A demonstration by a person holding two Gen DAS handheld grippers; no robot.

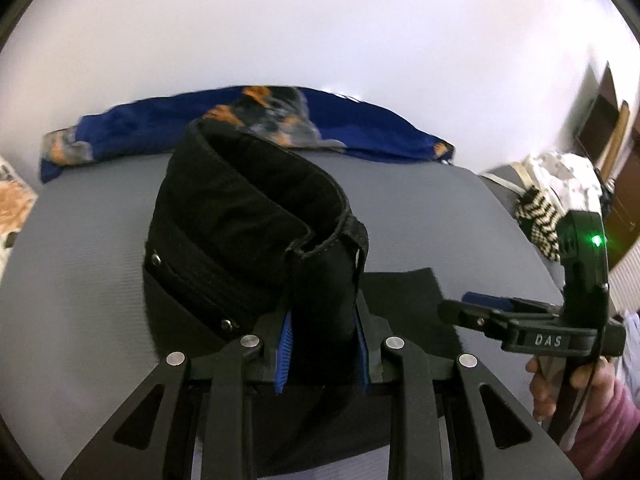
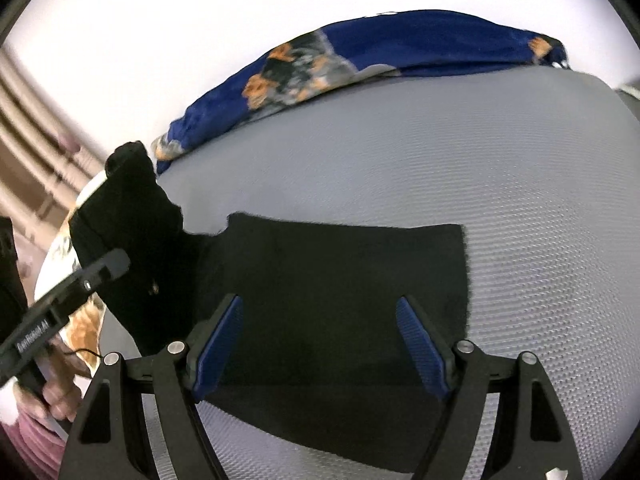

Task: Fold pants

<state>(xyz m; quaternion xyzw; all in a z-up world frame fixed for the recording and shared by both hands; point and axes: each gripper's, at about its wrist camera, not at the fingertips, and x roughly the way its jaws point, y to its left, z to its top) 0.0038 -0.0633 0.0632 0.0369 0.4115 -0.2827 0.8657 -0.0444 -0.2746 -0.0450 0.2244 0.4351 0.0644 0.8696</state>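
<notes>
My left tool (image 1: pixel 322 344) clamps the pants (image 1: pixel 256 220) waistband, lifted off the grey bed (image 1: pixel 100 240) for folding; right tool (image 2: pixel 320 344) released above the pants, free to grab.

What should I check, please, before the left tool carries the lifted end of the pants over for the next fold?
1. Left tool shut on the black pants: ok.
2. Right tool open, nothing between its pads: ok.
3. Lower part of the pants lying flat on the grey surface: ok.
4. Blue patterned cloth apart from the pants, at the far edge: ok.
5. Whether all the layers of the lifted end are caught: cannot tell.
</notes>
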